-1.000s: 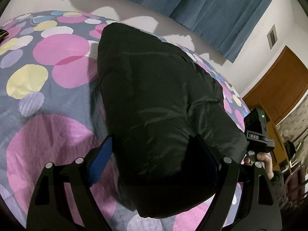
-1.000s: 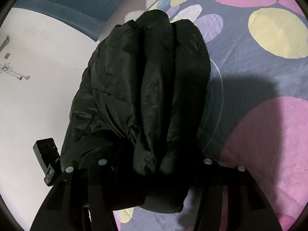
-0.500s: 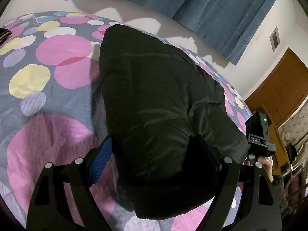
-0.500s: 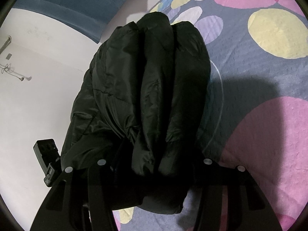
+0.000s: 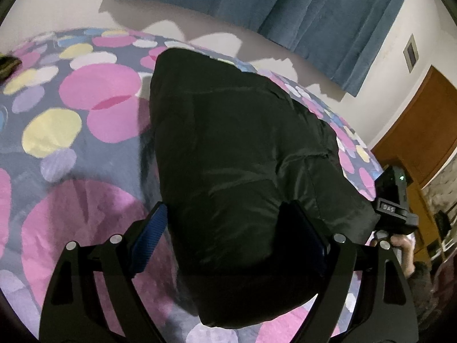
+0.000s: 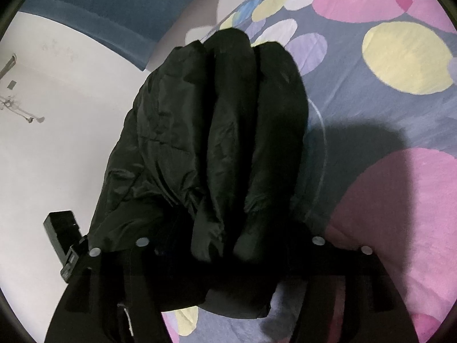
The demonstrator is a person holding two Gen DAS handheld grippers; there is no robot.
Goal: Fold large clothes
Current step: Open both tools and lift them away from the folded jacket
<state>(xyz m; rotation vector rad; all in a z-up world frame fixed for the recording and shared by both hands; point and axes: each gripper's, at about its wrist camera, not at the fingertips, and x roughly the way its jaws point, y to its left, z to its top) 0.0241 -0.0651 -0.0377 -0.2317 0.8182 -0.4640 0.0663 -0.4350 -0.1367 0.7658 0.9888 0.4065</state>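
A black puffy jacket [image 5: 242,154] is folded into a thick bundle and held up over the bed. My left gripper [image 5: 228,234] has its jaws wide apart, clamped around one end of the bundle; a blue pad [image 5: 151,234] shows on the left finger. My right gripper [image 6: 228,245] is clamped on the other end, where the jacket [image 6: 222,131] shows as several stacked folds. Its fingertips are hidden by the fabric. The right gripper's body [image 5: 394,200] shows at the right of the left wrist view.
The bed has a grey cover with pink, yellow and white circles [image 5: 94,94]. Blue curtains [image 5: 300,8] hang on the wall behind. A wooden door [image 5: 422,131] stands at the right. A dark item [image 5: 8,64] lies at the bed's far left edge.
The bundle has tilted and shifted very slightly; both grippers keep the same hold on it.
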